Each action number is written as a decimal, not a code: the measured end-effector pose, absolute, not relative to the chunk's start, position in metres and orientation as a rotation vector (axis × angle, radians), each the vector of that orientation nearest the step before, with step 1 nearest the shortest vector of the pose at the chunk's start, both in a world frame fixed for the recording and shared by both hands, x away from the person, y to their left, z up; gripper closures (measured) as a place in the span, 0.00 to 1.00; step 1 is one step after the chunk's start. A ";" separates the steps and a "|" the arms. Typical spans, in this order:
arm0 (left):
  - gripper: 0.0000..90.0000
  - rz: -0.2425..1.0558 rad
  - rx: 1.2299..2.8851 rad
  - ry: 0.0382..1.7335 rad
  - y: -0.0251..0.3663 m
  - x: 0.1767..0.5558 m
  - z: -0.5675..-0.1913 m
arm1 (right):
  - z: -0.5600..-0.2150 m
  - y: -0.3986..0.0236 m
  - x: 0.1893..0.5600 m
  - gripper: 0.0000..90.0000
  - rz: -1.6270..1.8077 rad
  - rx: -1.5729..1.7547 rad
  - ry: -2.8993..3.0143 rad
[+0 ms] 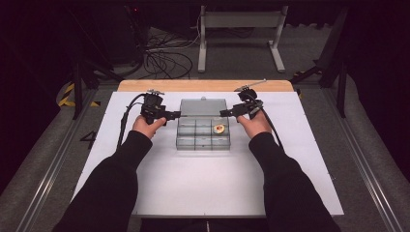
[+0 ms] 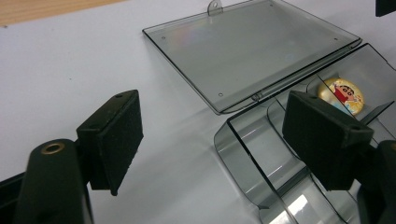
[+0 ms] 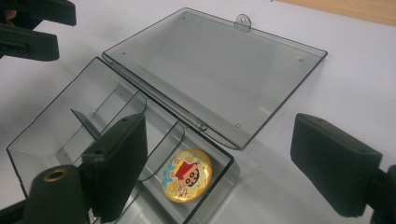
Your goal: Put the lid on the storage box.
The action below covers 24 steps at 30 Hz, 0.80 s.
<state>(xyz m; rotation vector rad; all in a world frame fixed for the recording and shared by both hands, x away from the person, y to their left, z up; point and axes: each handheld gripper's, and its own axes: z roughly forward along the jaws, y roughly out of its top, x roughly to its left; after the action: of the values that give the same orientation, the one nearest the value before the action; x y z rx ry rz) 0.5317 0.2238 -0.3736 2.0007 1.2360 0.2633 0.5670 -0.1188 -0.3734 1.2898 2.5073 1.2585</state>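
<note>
Where cables tangle, white table (image 1: pixel 159 193) ends.

A white tabletop (image 1: pixel 159 193) stands on grey carpet (image 1: pixel 48 159), black cables (image 1: pixel 164 58) and a metal frame (image 1: pixel 240 21) behind.

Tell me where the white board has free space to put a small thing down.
The white board is bare between the box and the near edge, and along both outer sides beyond the hands. It is crowded at the box's upper corners, where the left gripper and right gripper flank the open lid.
</note>
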 end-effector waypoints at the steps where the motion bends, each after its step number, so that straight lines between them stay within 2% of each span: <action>1: 0.24 0.254 2.002 1.238 0.222 0.533 -0.374 | -0.374 -0.118 0.568 0.21 1.258 1.295 2.508; 15: 0.24 0.175 1.995 1.280 0.206 0.548 -0.381 | -0.386 -0.108 0.577 0.20 1.274 1.345 2.515; 24: 0.23 0.133 1.981 1.308 0.198 0.554 -0.390 | -0.393 -0.104 0.579 0.15 1.259 1.359 2.521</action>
<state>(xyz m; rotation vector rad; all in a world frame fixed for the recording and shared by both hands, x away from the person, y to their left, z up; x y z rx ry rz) 0.5541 0.1981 -0.3895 1.9813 1.3079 0.1332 0.5792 -0.1040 -0.3931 1.3593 2.5214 1.2588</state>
